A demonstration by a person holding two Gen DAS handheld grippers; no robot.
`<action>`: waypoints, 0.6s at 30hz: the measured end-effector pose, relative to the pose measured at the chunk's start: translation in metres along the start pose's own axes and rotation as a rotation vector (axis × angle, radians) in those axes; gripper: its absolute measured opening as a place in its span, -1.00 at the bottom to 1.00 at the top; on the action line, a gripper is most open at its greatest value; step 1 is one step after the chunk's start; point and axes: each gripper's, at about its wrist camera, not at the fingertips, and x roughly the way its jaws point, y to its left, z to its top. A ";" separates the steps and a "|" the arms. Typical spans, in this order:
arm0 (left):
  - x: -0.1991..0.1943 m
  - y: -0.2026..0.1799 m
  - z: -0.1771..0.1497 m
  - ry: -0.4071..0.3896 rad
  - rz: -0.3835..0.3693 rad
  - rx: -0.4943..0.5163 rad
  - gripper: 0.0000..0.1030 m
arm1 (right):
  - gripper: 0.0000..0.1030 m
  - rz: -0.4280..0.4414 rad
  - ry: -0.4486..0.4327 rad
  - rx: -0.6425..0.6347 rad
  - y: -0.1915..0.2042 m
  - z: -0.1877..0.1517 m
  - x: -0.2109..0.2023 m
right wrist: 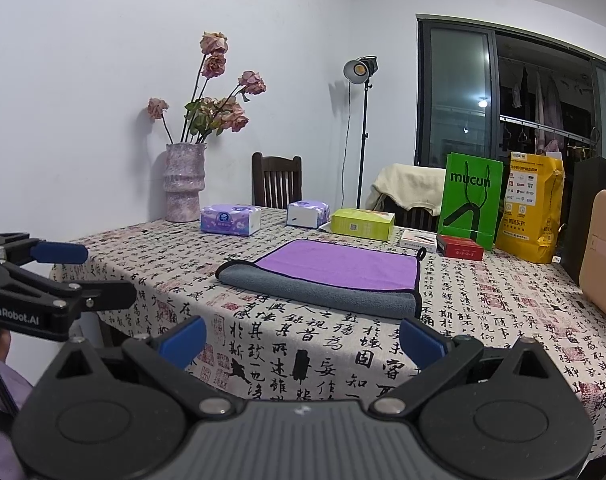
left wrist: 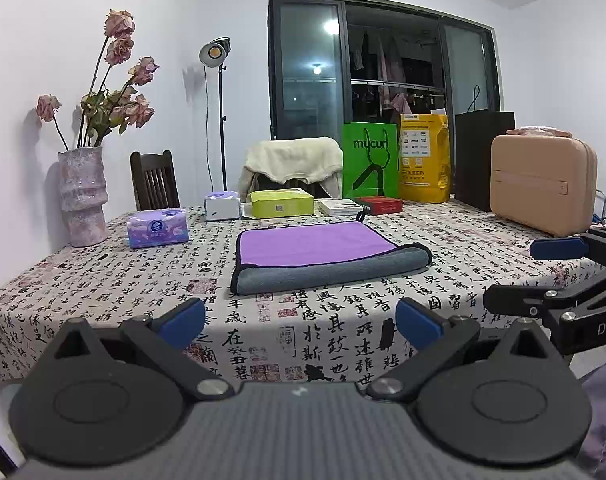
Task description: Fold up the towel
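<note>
A purple and grey towel [left wrist: 323, 254] lies folded flat on the calligraphy-print tablecloth [left wrist: 103, 280], its grey rolled edge toward me; it also shows in the right wrist view [right wrist: 335, 276]. My left gripper [left wrist: 301, 322] is open and empty, held back from the towel over the table's near edge. My right gripper [right wrist: 303, 338] is open and empty, also short of the towel. The right gripper shows at the right edge of the left wrist view [left wrist: 543, 272], and the left gripper at the left edge of the right wrist view [right wrist: 75, 276].
At the table's far side stand a flower vase [left wrist: 83, 196], tissue packs [left wrist: 158, 227], a green box [left wrist: 282, 203], a red box [left wrist: 379, 205], a green bag [left wrist: 370, 160], a yellow bag [left wrist: 425, 158] and a beige case [left wrist: 543, 184]. Chairs [left wrist: 155, 180] stand behind.
</note>
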 end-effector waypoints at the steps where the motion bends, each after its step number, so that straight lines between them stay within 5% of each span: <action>1: 0.000 0.001 0.000 0.000 0.001 -0.001 1.00 | 1.00 0.001 0.002 -0.002 0.001 -0.001 0.001; 18: 0.024 0.008 -0.002 -0.024 0.026 0.048 1.00 | 1.00 -0.008 -0.005 -0.041 -0.002 -0.006 0.022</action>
